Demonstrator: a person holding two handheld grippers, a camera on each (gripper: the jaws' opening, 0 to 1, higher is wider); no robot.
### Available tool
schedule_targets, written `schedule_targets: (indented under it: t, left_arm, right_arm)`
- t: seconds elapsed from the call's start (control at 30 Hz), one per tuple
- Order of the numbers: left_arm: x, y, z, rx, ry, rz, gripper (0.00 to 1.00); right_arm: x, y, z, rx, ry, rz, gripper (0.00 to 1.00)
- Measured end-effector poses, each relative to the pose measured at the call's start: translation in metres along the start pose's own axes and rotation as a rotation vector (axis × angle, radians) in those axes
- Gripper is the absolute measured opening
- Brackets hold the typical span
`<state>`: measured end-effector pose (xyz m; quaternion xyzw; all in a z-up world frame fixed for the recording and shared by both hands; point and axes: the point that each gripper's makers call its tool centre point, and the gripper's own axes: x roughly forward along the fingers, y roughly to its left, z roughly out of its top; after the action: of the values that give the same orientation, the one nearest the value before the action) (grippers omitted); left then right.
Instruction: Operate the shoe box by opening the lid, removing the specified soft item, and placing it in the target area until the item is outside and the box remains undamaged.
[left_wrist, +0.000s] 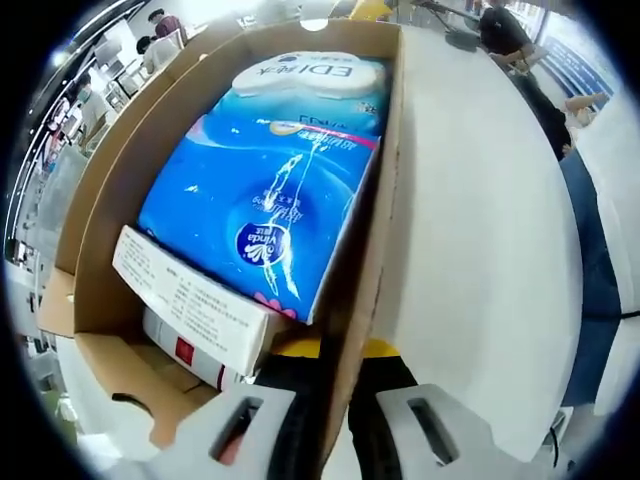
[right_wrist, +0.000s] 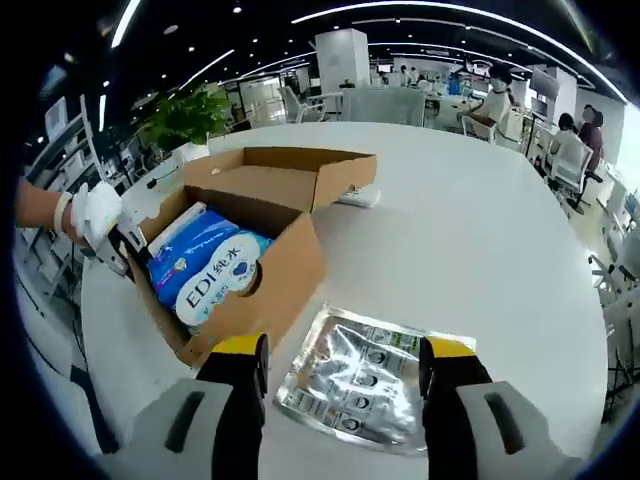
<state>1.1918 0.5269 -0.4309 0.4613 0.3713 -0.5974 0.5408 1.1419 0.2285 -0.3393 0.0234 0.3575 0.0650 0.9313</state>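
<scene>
- The shoe box (right_wrist: 262, 262) stands open on the white counter (right_wrist: 470, 250), toward its left side, with the lid (right_wrist: 290, 172) folded back on the far side.
- Inside lies the soft item, a blue tissue pack (left_wrist: 268, 190), filling most of the box; a small white carton (left_wrist: 185, 310) sits at the pack's near end.
- The left hand-held gripper (left_wrist: 335, 420) is pinched on the box's side wall (left_wrist: 365, 260), one jaw inside and one outside. In the right gripper view it shows at the box's left end, held by a white-gloved hand (right_wrist: 95, 212).
- The right hand-held gripper (right_wrist: 345, 375) hangs above the counter with jaws spread wide, gripping nothing.
- A silver foil pouch (right_wrist: 365, 375) lies flat on the counter just beside the box's near right corner, seen between those jaws.
- A potted plant (right_wrist: 185, 115) stands beyond the counter's far left edge.
</scene>
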Motion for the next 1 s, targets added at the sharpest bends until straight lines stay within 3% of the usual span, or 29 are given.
schedule_targets:
  t: [0.07, 0.2, 0.37, 0.53, 0.67, 0.77, 1.0]
  left_arm:
    - [0.0, 0.001, 0.0, 0.002, 0.0, 0.002, 0.06]
    - [0.0, 0.001, 0.0, 0.003, 0.0, 0.0, 0.06]
    - [-0.001, 0.0, 0.0, 0.019, -0.006, 0.002, 0.06]
    - [-0.001, 0.001, 0.0, 0.037, -0.011, 0.009, 0.06]
    - [-0.003, -0.002, 0.001, 0.076, -0.025, 0.017, 0.06]
    - [-0.003, -0.001, 0.001, 0.099, -0.033, 0.02, 0.05]
    - [-0.002, 0.0, 0.001, 0.125, -0.043, 0.016, 0.05]
  right_arm:
    - [-0.013, 0.0, 0.012, 0.039, -0.005, -0.03, 0.67]
    - [-0.022, 0.008, 0.021, 0.01, -0.006, -0.032, 0.71]
    - [-0.032, 0.034, 0.034, 0.02, -0.002, -0.009, 0.77]
    - [-0.026, 0.071, 0.04, 0.048, 0.018, 0.0, 0.77]
    - [-0.017, 0.086, 0.04, 0.07, 0.029, -0.006, 0.77]
    - [-0.01, 0.108, 0.043, 0.125, 0.035, -0.021, 0.77]
    - [0.024, 0.126, 0.041, 0.16, 0.112, -0.072, 0.76]
